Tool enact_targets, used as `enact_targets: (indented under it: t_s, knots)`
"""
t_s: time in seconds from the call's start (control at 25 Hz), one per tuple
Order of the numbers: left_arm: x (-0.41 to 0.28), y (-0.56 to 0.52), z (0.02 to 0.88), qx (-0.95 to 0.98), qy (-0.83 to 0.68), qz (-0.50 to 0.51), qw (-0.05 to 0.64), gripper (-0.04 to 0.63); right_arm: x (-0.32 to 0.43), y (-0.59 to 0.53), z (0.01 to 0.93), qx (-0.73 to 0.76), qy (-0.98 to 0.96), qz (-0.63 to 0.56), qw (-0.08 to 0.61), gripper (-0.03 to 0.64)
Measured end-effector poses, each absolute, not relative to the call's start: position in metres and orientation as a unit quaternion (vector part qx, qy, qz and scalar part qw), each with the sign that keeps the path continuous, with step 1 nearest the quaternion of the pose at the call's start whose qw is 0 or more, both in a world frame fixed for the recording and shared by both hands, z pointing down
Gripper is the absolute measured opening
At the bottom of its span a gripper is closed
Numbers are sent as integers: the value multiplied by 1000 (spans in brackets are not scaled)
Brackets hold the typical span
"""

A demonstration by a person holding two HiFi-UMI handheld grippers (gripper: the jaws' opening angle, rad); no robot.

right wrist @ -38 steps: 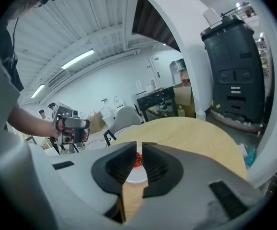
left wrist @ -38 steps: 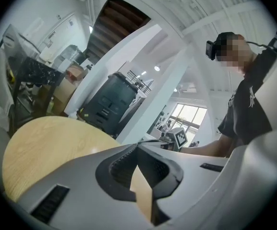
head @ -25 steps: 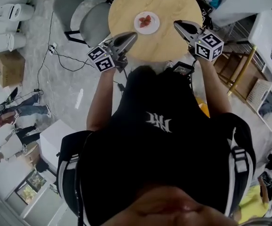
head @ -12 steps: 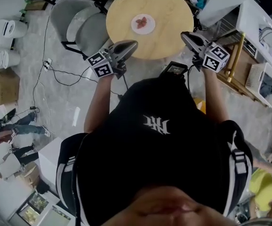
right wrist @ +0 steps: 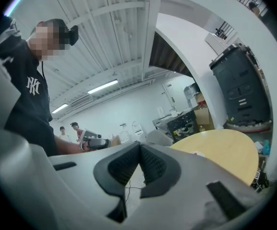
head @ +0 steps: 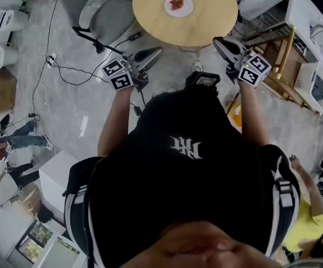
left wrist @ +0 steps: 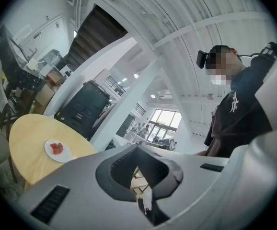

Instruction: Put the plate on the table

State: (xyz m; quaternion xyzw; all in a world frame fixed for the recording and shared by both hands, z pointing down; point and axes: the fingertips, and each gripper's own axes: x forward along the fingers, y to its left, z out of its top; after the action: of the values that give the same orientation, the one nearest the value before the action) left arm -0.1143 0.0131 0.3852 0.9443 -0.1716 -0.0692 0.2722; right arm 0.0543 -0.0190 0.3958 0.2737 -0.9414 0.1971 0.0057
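Plainly, the white plate (head: 178, 5) with red pieces of food lies near the middle of the round wooden surface (head: 206, 21), at twelve o'clock in the head view; the left tongs (head: 157, 50) hang by the surface's rim at seven o'clock, the right tongs (head: 217, 41) at five o'clock, both well apart from the plate; each pair is pressed together tip to tip with nothing between; grey chairs (head: 103, 13) stand at the surface's nine o'clock.
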Motion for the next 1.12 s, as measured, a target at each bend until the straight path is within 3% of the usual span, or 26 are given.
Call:
enact_targets:
  t_s: [1.12]
  knots:
    - [-131, 49, 401, 945, -167, -48, 276, 2, 22, 25, 419, 264, -938, 220, 30, -5]
